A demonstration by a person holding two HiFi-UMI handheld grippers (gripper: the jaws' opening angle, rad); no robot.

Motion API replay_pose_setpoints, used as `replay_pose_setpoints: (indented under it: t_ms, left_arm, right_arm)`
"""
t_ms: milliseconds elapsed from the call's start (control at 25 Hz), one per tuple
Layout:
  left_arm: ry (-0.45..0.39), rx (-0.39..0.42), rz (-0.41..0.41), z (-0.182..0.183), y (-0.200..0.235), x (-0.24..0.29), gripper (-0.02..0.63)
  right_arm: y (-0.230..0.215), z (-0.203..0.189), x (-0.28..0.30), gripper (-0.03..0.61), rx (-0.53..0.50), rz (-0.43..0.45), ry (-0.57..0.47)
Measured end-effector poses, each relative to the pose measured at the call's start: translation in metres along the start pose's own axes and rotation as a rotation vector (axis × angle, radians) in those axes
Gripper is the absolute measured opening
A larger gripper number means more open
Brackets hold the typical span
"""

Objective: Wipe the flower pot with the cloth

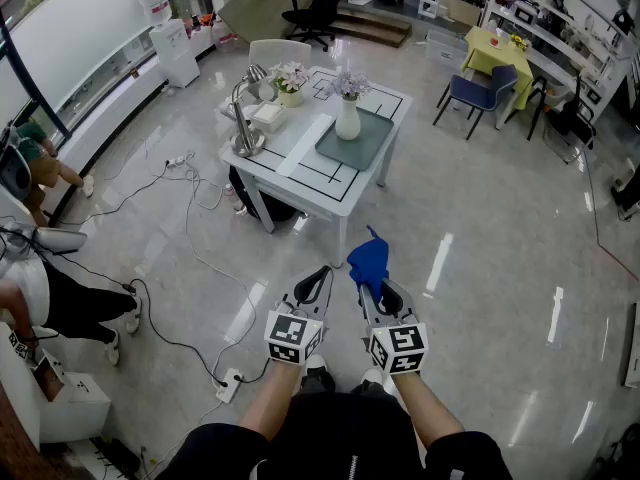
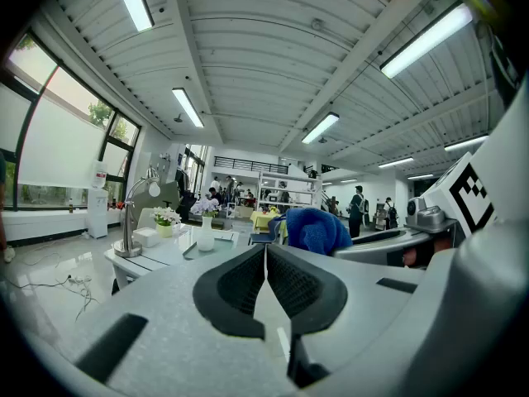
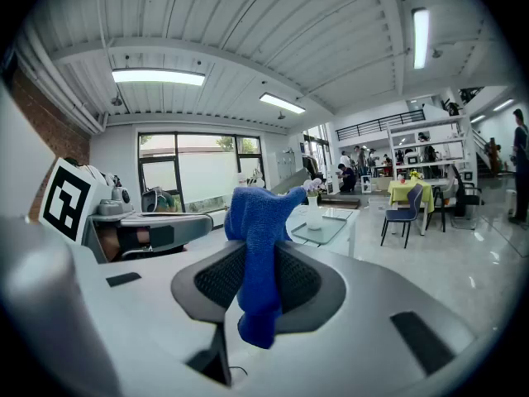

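While the tall white ceramic flower pot (image 1: 347, 120) stands on the white square surface (image 1: 310, 178) at upper centre, my right tongs (image 1: 374, 290), lower centre, pinch a blue terry cloth (image 1: 368, 258); my left tongs (image 1: 318, 280) are pressed together, empty.

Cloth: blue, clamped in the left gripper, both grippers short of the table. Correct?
No, wrong gripper. The right gripper view shows the blue cloth clamped in the right gripper; the left gripper is shut on nothing. Both grippers are short of the table, as stated.
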State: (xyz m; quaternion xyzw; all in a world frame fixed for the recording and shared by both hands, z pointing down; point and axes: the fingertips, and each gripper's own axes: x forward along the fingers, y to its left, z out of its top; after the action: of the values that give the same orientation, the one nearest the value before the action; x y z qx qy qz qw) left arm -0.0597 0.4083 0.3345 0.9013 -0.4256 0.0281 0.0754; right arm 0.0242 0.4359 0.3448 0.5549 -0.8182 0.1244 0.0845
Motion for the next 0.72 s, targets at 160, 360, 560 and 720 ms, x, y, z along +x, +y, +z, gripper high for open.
replay_pose_setpoints:
  t_ms: [160, 360, 560, 720]
  left_arm:
    - [0.003, 0.002, 0.001, 0.004, 0.006, 0.002, 0.015]
    - [0.007, 0.002, 0.001, 0.002, 0.013, 0.008, 0.015]
    - [0.010, 0.004, -0.006, 0.002, 0.028, 0.013, 0.015]
    - [0.011, 0.003, -0.018, 0.001, 0.046, 0.016, 0.015]
  right_arm:
    - [0.000, 0.007, 0.004, 0.097, -0.008, -0.001, -0.005]
    - [-0.002, 0.010, 0.012, 0.097, -0.005, 0.004, -0.017]
    - [0.001, 0.017, 0.028, 0.097, -0.002, 0.011, -0.030]
    - [0.009, 0.021, 0.046, 0.097, -0.012, 0.002, -0.030]
